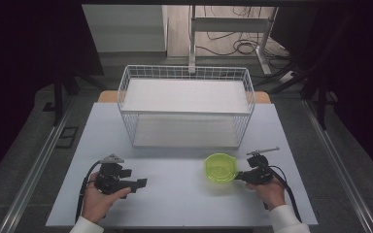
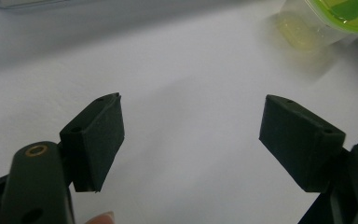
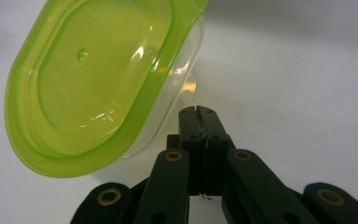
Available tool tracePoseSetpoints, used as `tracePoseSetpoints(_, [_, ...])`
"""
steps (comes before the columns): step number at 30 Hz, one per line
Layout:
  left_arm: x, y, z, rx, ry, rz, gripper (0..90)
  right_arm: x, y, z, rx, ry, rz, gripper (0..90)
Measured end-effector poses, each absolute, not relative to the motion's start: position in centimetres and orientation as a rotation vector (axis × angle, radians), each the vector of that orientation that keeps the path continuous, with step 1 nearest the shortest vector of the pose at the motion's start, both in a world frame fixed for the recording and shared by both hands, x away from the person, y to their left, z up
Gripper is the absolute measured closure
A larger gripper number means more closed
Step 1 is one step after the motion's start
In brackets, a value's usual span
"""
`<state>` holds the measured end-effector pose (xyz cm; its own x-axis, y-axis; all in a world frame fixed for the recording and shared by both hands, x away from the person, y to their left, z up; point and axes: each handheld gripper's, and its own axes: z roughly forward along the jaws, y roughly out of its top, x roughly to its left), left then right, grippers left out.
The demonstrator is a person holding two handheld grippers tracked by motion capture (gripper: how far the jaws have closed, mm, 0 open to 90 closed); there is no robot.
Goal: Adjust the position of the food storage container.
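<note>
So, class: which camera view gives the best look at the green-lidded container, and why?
The right gripper view: the container is close, showing its green lid and clear wall. The high view shows it whole but small on the table; the left gripper view catches one corner, cropped by the frame.

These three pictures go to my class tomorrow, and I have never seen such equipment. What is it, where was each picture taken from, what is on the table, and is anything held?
A person holds a hand tool with a two-jaw claw in each hand. The high view looks down on the table; each other picture comes from a camera on one claw. A white wire basket and a lidded green tub sit on the table. The left claw is open and empty. The right claw is shut beside the tub, with nothing visible between its jaws.
</note>
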<state>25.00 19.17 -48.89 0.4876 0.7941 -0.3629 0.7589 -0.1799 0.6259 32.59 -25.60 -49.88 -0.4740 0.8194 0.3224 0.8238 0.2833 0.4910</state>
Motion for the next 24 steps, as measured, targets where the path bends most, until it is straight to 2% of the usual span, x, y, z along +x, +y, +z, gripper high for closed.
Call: tracePoseSetpoints(24, [25.0, 19.3, -48.9, 1.943, 1.282, 0.055, 21.9, 33.2, -19.8, -50.3, -1.457, -2.623, -0.998, 89.1])
